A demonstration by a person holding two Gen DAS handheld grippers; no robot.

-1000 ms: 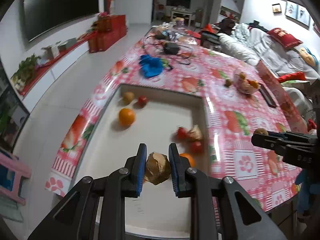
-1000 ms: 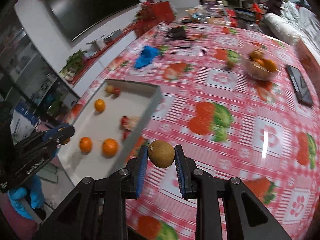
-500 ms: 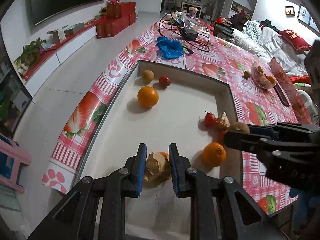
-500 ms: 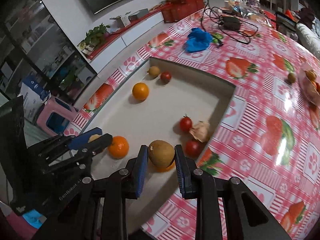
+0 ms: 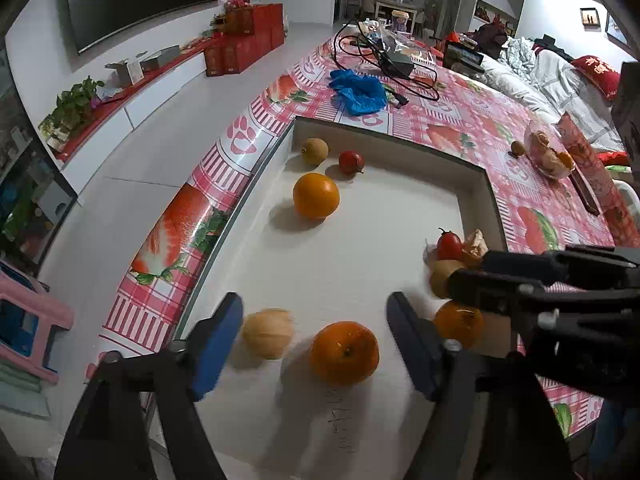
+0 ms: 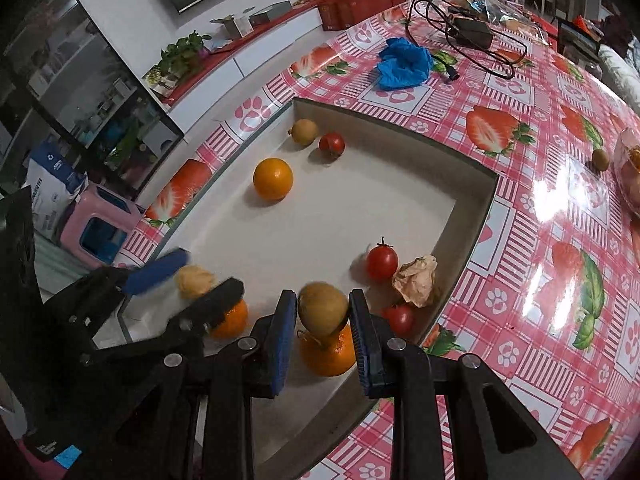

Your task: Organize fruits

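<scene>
The left hand-held gripper (image 5: pixel 314 342) stands wide, a papery tan fruit (image 5: pixel 267 333) lying free in the white tray (image 5: pixel 478 196). The right hand-held gripper (image 6: pixel 323 330) clasps a kiwi (image 6: pixel 322 307) above an orange (image 6: pixel 327 354); the next move is probably setting it down.

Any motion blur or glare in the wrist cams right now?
Left wrist: the tan fruit between the open left gripper fingers is smeared; the oranges stay sharp. Right wrist: glare patches on the tablecloth; kiwi in the right gripper slightly soft.
</scene>
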